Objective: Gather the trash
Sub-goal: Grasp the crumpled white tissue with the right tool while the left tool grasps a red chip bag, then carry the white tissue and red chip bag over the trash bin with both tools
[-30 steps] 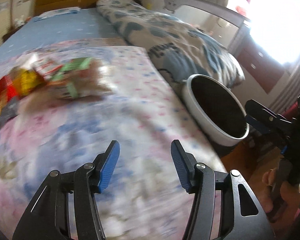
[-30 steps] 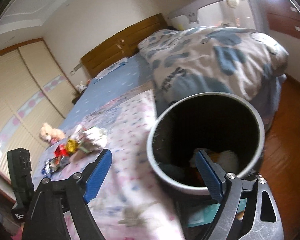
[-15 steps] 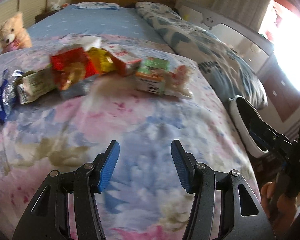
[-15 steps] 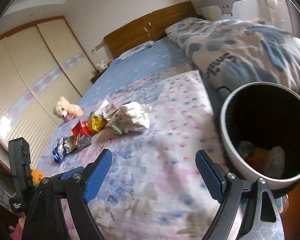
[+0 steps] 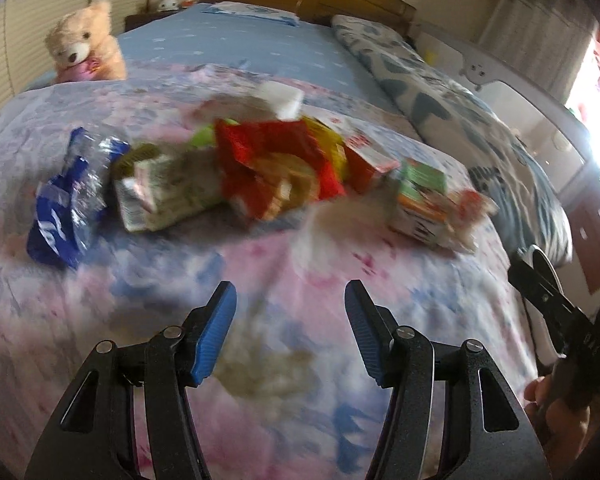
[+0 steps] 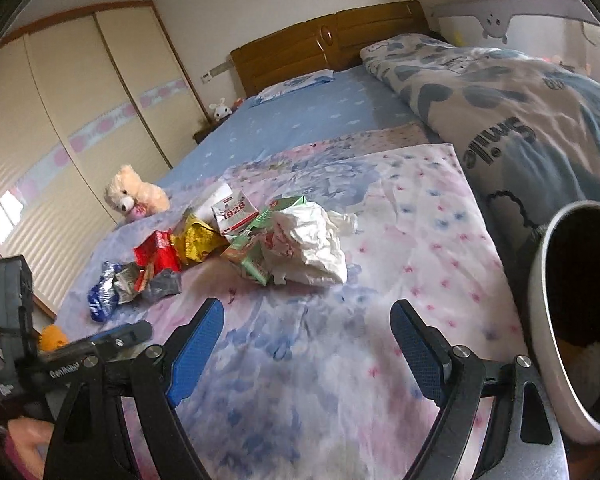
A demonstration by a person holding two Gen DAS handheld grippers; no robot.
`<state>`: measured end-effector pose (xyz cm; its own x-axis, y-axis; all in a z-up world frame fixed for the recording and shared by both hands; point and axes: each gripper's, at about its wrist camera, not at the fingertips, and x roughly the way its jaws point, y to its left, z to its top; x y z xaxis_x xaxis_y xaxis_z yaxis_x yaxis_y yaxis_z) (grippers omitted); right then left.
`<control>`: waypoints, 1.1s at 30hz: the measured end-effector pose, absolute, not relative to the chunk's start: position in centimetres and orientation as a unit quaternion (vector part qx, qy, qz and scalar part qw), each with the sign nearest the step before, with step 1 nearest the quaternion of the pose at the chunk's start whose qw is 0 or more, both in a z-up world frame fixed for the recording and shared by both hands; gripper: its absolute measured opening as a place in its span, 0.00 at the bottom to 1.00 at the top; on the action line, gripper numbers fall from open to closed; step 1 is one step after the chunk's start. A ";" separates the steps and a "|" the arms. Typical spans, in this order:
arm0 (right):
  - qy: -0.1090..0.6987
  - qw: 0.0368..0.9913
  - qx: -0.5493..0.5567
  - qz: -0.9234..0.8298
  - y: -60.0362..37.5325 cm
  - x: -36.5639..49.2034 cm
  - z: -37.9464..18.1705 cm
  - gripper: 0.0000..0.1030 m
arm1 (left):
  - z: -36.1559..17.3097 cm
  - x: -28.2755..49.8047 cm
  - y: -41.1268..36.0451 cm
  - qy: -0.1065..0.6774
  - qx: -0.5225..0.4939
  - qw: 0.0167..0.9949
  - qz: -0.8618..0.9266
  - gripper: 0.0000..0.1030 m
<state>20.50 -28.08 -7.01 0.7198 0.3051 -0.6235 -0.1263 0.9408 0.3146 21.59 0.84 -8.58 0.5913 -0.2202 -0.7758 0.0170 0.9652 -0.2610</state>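
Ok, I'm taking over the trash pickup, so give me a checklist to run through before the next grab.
1. Left claw empty, jaws apart: ok.
2. Right claw empty, jaws apart: ok.
3. Trash pile in plain view on the floral blanket, nothing lying on top of it: ok.
4. Claws at the trash: not ok, both are short of the pile.
5. Bin upright, mouth open, beside the bed: ok.
6. Room left in the bin: cannot tell, only a few pieces show in the dark interior.

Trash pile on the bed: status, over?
Both tools, left and right, open, empty. Trash untouched on bed. Bin at right. Path clear.
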 end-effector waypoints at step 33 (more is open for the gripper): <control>0.359 0.913 0.157 0.116 -30.3 19.2 -6.8 0.10 | -6.9 20.3 -2.1 0.420 -0.091 0.893 -0.133 0.00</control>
<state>19.24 -30.28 -6.80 0.7158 0.3246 -0.6183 -0.0991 0.9237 0.3702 20.28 -2.06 -6.86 0.6122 -0.3144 -0.7255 0.1612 0.9479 -0.2748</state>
